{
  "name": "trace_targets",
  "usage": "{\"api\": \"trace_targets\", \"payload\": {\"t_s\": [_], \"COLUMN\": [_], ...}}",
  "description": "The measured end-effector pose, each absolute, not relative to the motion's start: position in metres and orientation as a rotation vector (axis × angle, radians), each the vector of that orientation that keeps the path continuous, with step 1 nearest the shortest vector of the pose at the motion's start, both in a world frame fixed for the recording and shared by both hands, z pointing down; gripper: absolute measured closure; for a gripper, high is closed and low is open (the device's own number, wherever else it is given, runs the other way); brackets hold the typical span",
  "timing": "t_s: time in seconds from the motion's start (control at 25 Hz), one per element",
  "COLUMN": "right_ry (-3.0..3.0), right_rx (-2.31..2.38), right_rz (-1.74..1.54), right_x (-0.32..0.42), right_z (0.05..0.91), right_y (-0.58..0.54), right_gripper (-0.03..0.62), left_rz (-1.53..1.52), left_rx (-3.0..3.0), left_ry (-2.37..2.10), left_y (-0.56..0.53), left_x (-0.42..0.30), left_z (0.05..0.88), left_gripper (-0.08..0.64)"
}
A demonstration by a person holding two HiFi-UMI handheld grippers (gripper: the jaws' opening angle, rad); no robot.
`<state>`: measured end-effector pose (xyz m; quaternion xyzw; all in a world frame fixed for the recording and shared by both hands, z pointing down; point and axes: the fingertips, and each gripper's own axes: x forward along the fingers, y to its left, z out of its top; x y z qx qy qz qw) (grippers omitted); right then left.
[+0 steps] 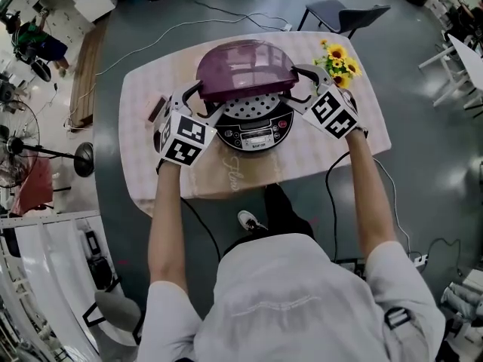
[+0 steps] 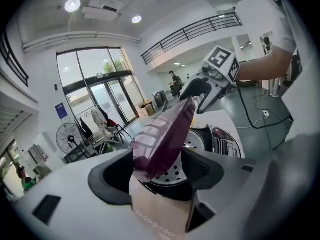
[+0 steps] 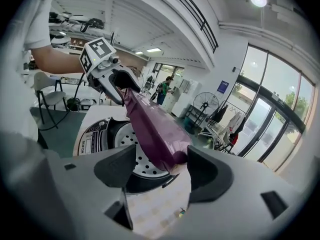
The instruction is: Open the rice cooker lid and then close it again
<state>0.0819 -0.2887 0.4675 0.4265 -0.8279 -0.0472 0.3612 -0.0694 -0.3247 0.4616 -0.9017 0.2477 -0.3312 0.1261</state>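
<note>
The rice cooker (image 1: 256, 136) stands in the middle of the table (image 1: 147, 96), its purple lid (image 1: 245, 70) raised partway over the perforated inner plate (image 1: 253, 110). My left gripper (image 1: 198, 98) is at the lid's left edge and my right gripper (image 1: 303, 79) at its right edge. In the left gripper view the lid (image 2: 167, 139) lies between the jaws of the left gripper (image 2: 157, 176), against one jaw with a gap to the other. In the right gripper view the lid (image 3: 155, 129) likewise sits inside the right gripper (image 3: 160, 171), jaws wide and not pressing on it.
A bunch of sunflowers (image 1: 338, 60) stands at the table's far right corner. A dark chair (image 1: 341, 12) is behind the table. A small dark object (image 1: 157, 110) lies left of the cooker. A power cable (image 1: 336, 164) hangs off the table's near right side.
</note>
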Motion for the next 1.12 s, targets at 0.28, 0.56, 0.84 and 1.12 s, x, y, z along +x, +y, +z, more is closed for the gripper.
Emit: {"api": "trace_targets", "payload": {"t_s": [0.28,0.56,0.84,1.12], "right_ry": [-2.138,-2.096,-2.072,-2.083], "right_rx": [1.051,1.014,1.013,1.005], "right_rz": [-0.08,-0.022,0.062,0.104], "right_x": [0.078,0.076,0.076,0.075], "right_z": [0.485,0.513,0.529,0.537], "right_y": [-0.275,-0.267,-0.263,-0.261], "right_gripper": [0.253,0.25,0.252,0.255], "left_rz": [-1.042,-1.125,-1.191,-1.191], "left_rx": [-2.596,-2.62,-2.658,-2.711], "left_ry": [0.692,0.651,0.607,0.587], "left_y": [-0.313,-0.301,-0.295,-0.294], "left_x": [-0.071,-0.073,-0.071,-0.071], "left_z": [0.48,0.506,0.524,0.53], "left_gripper": [0.249,0.249,0.249,0.249]}}
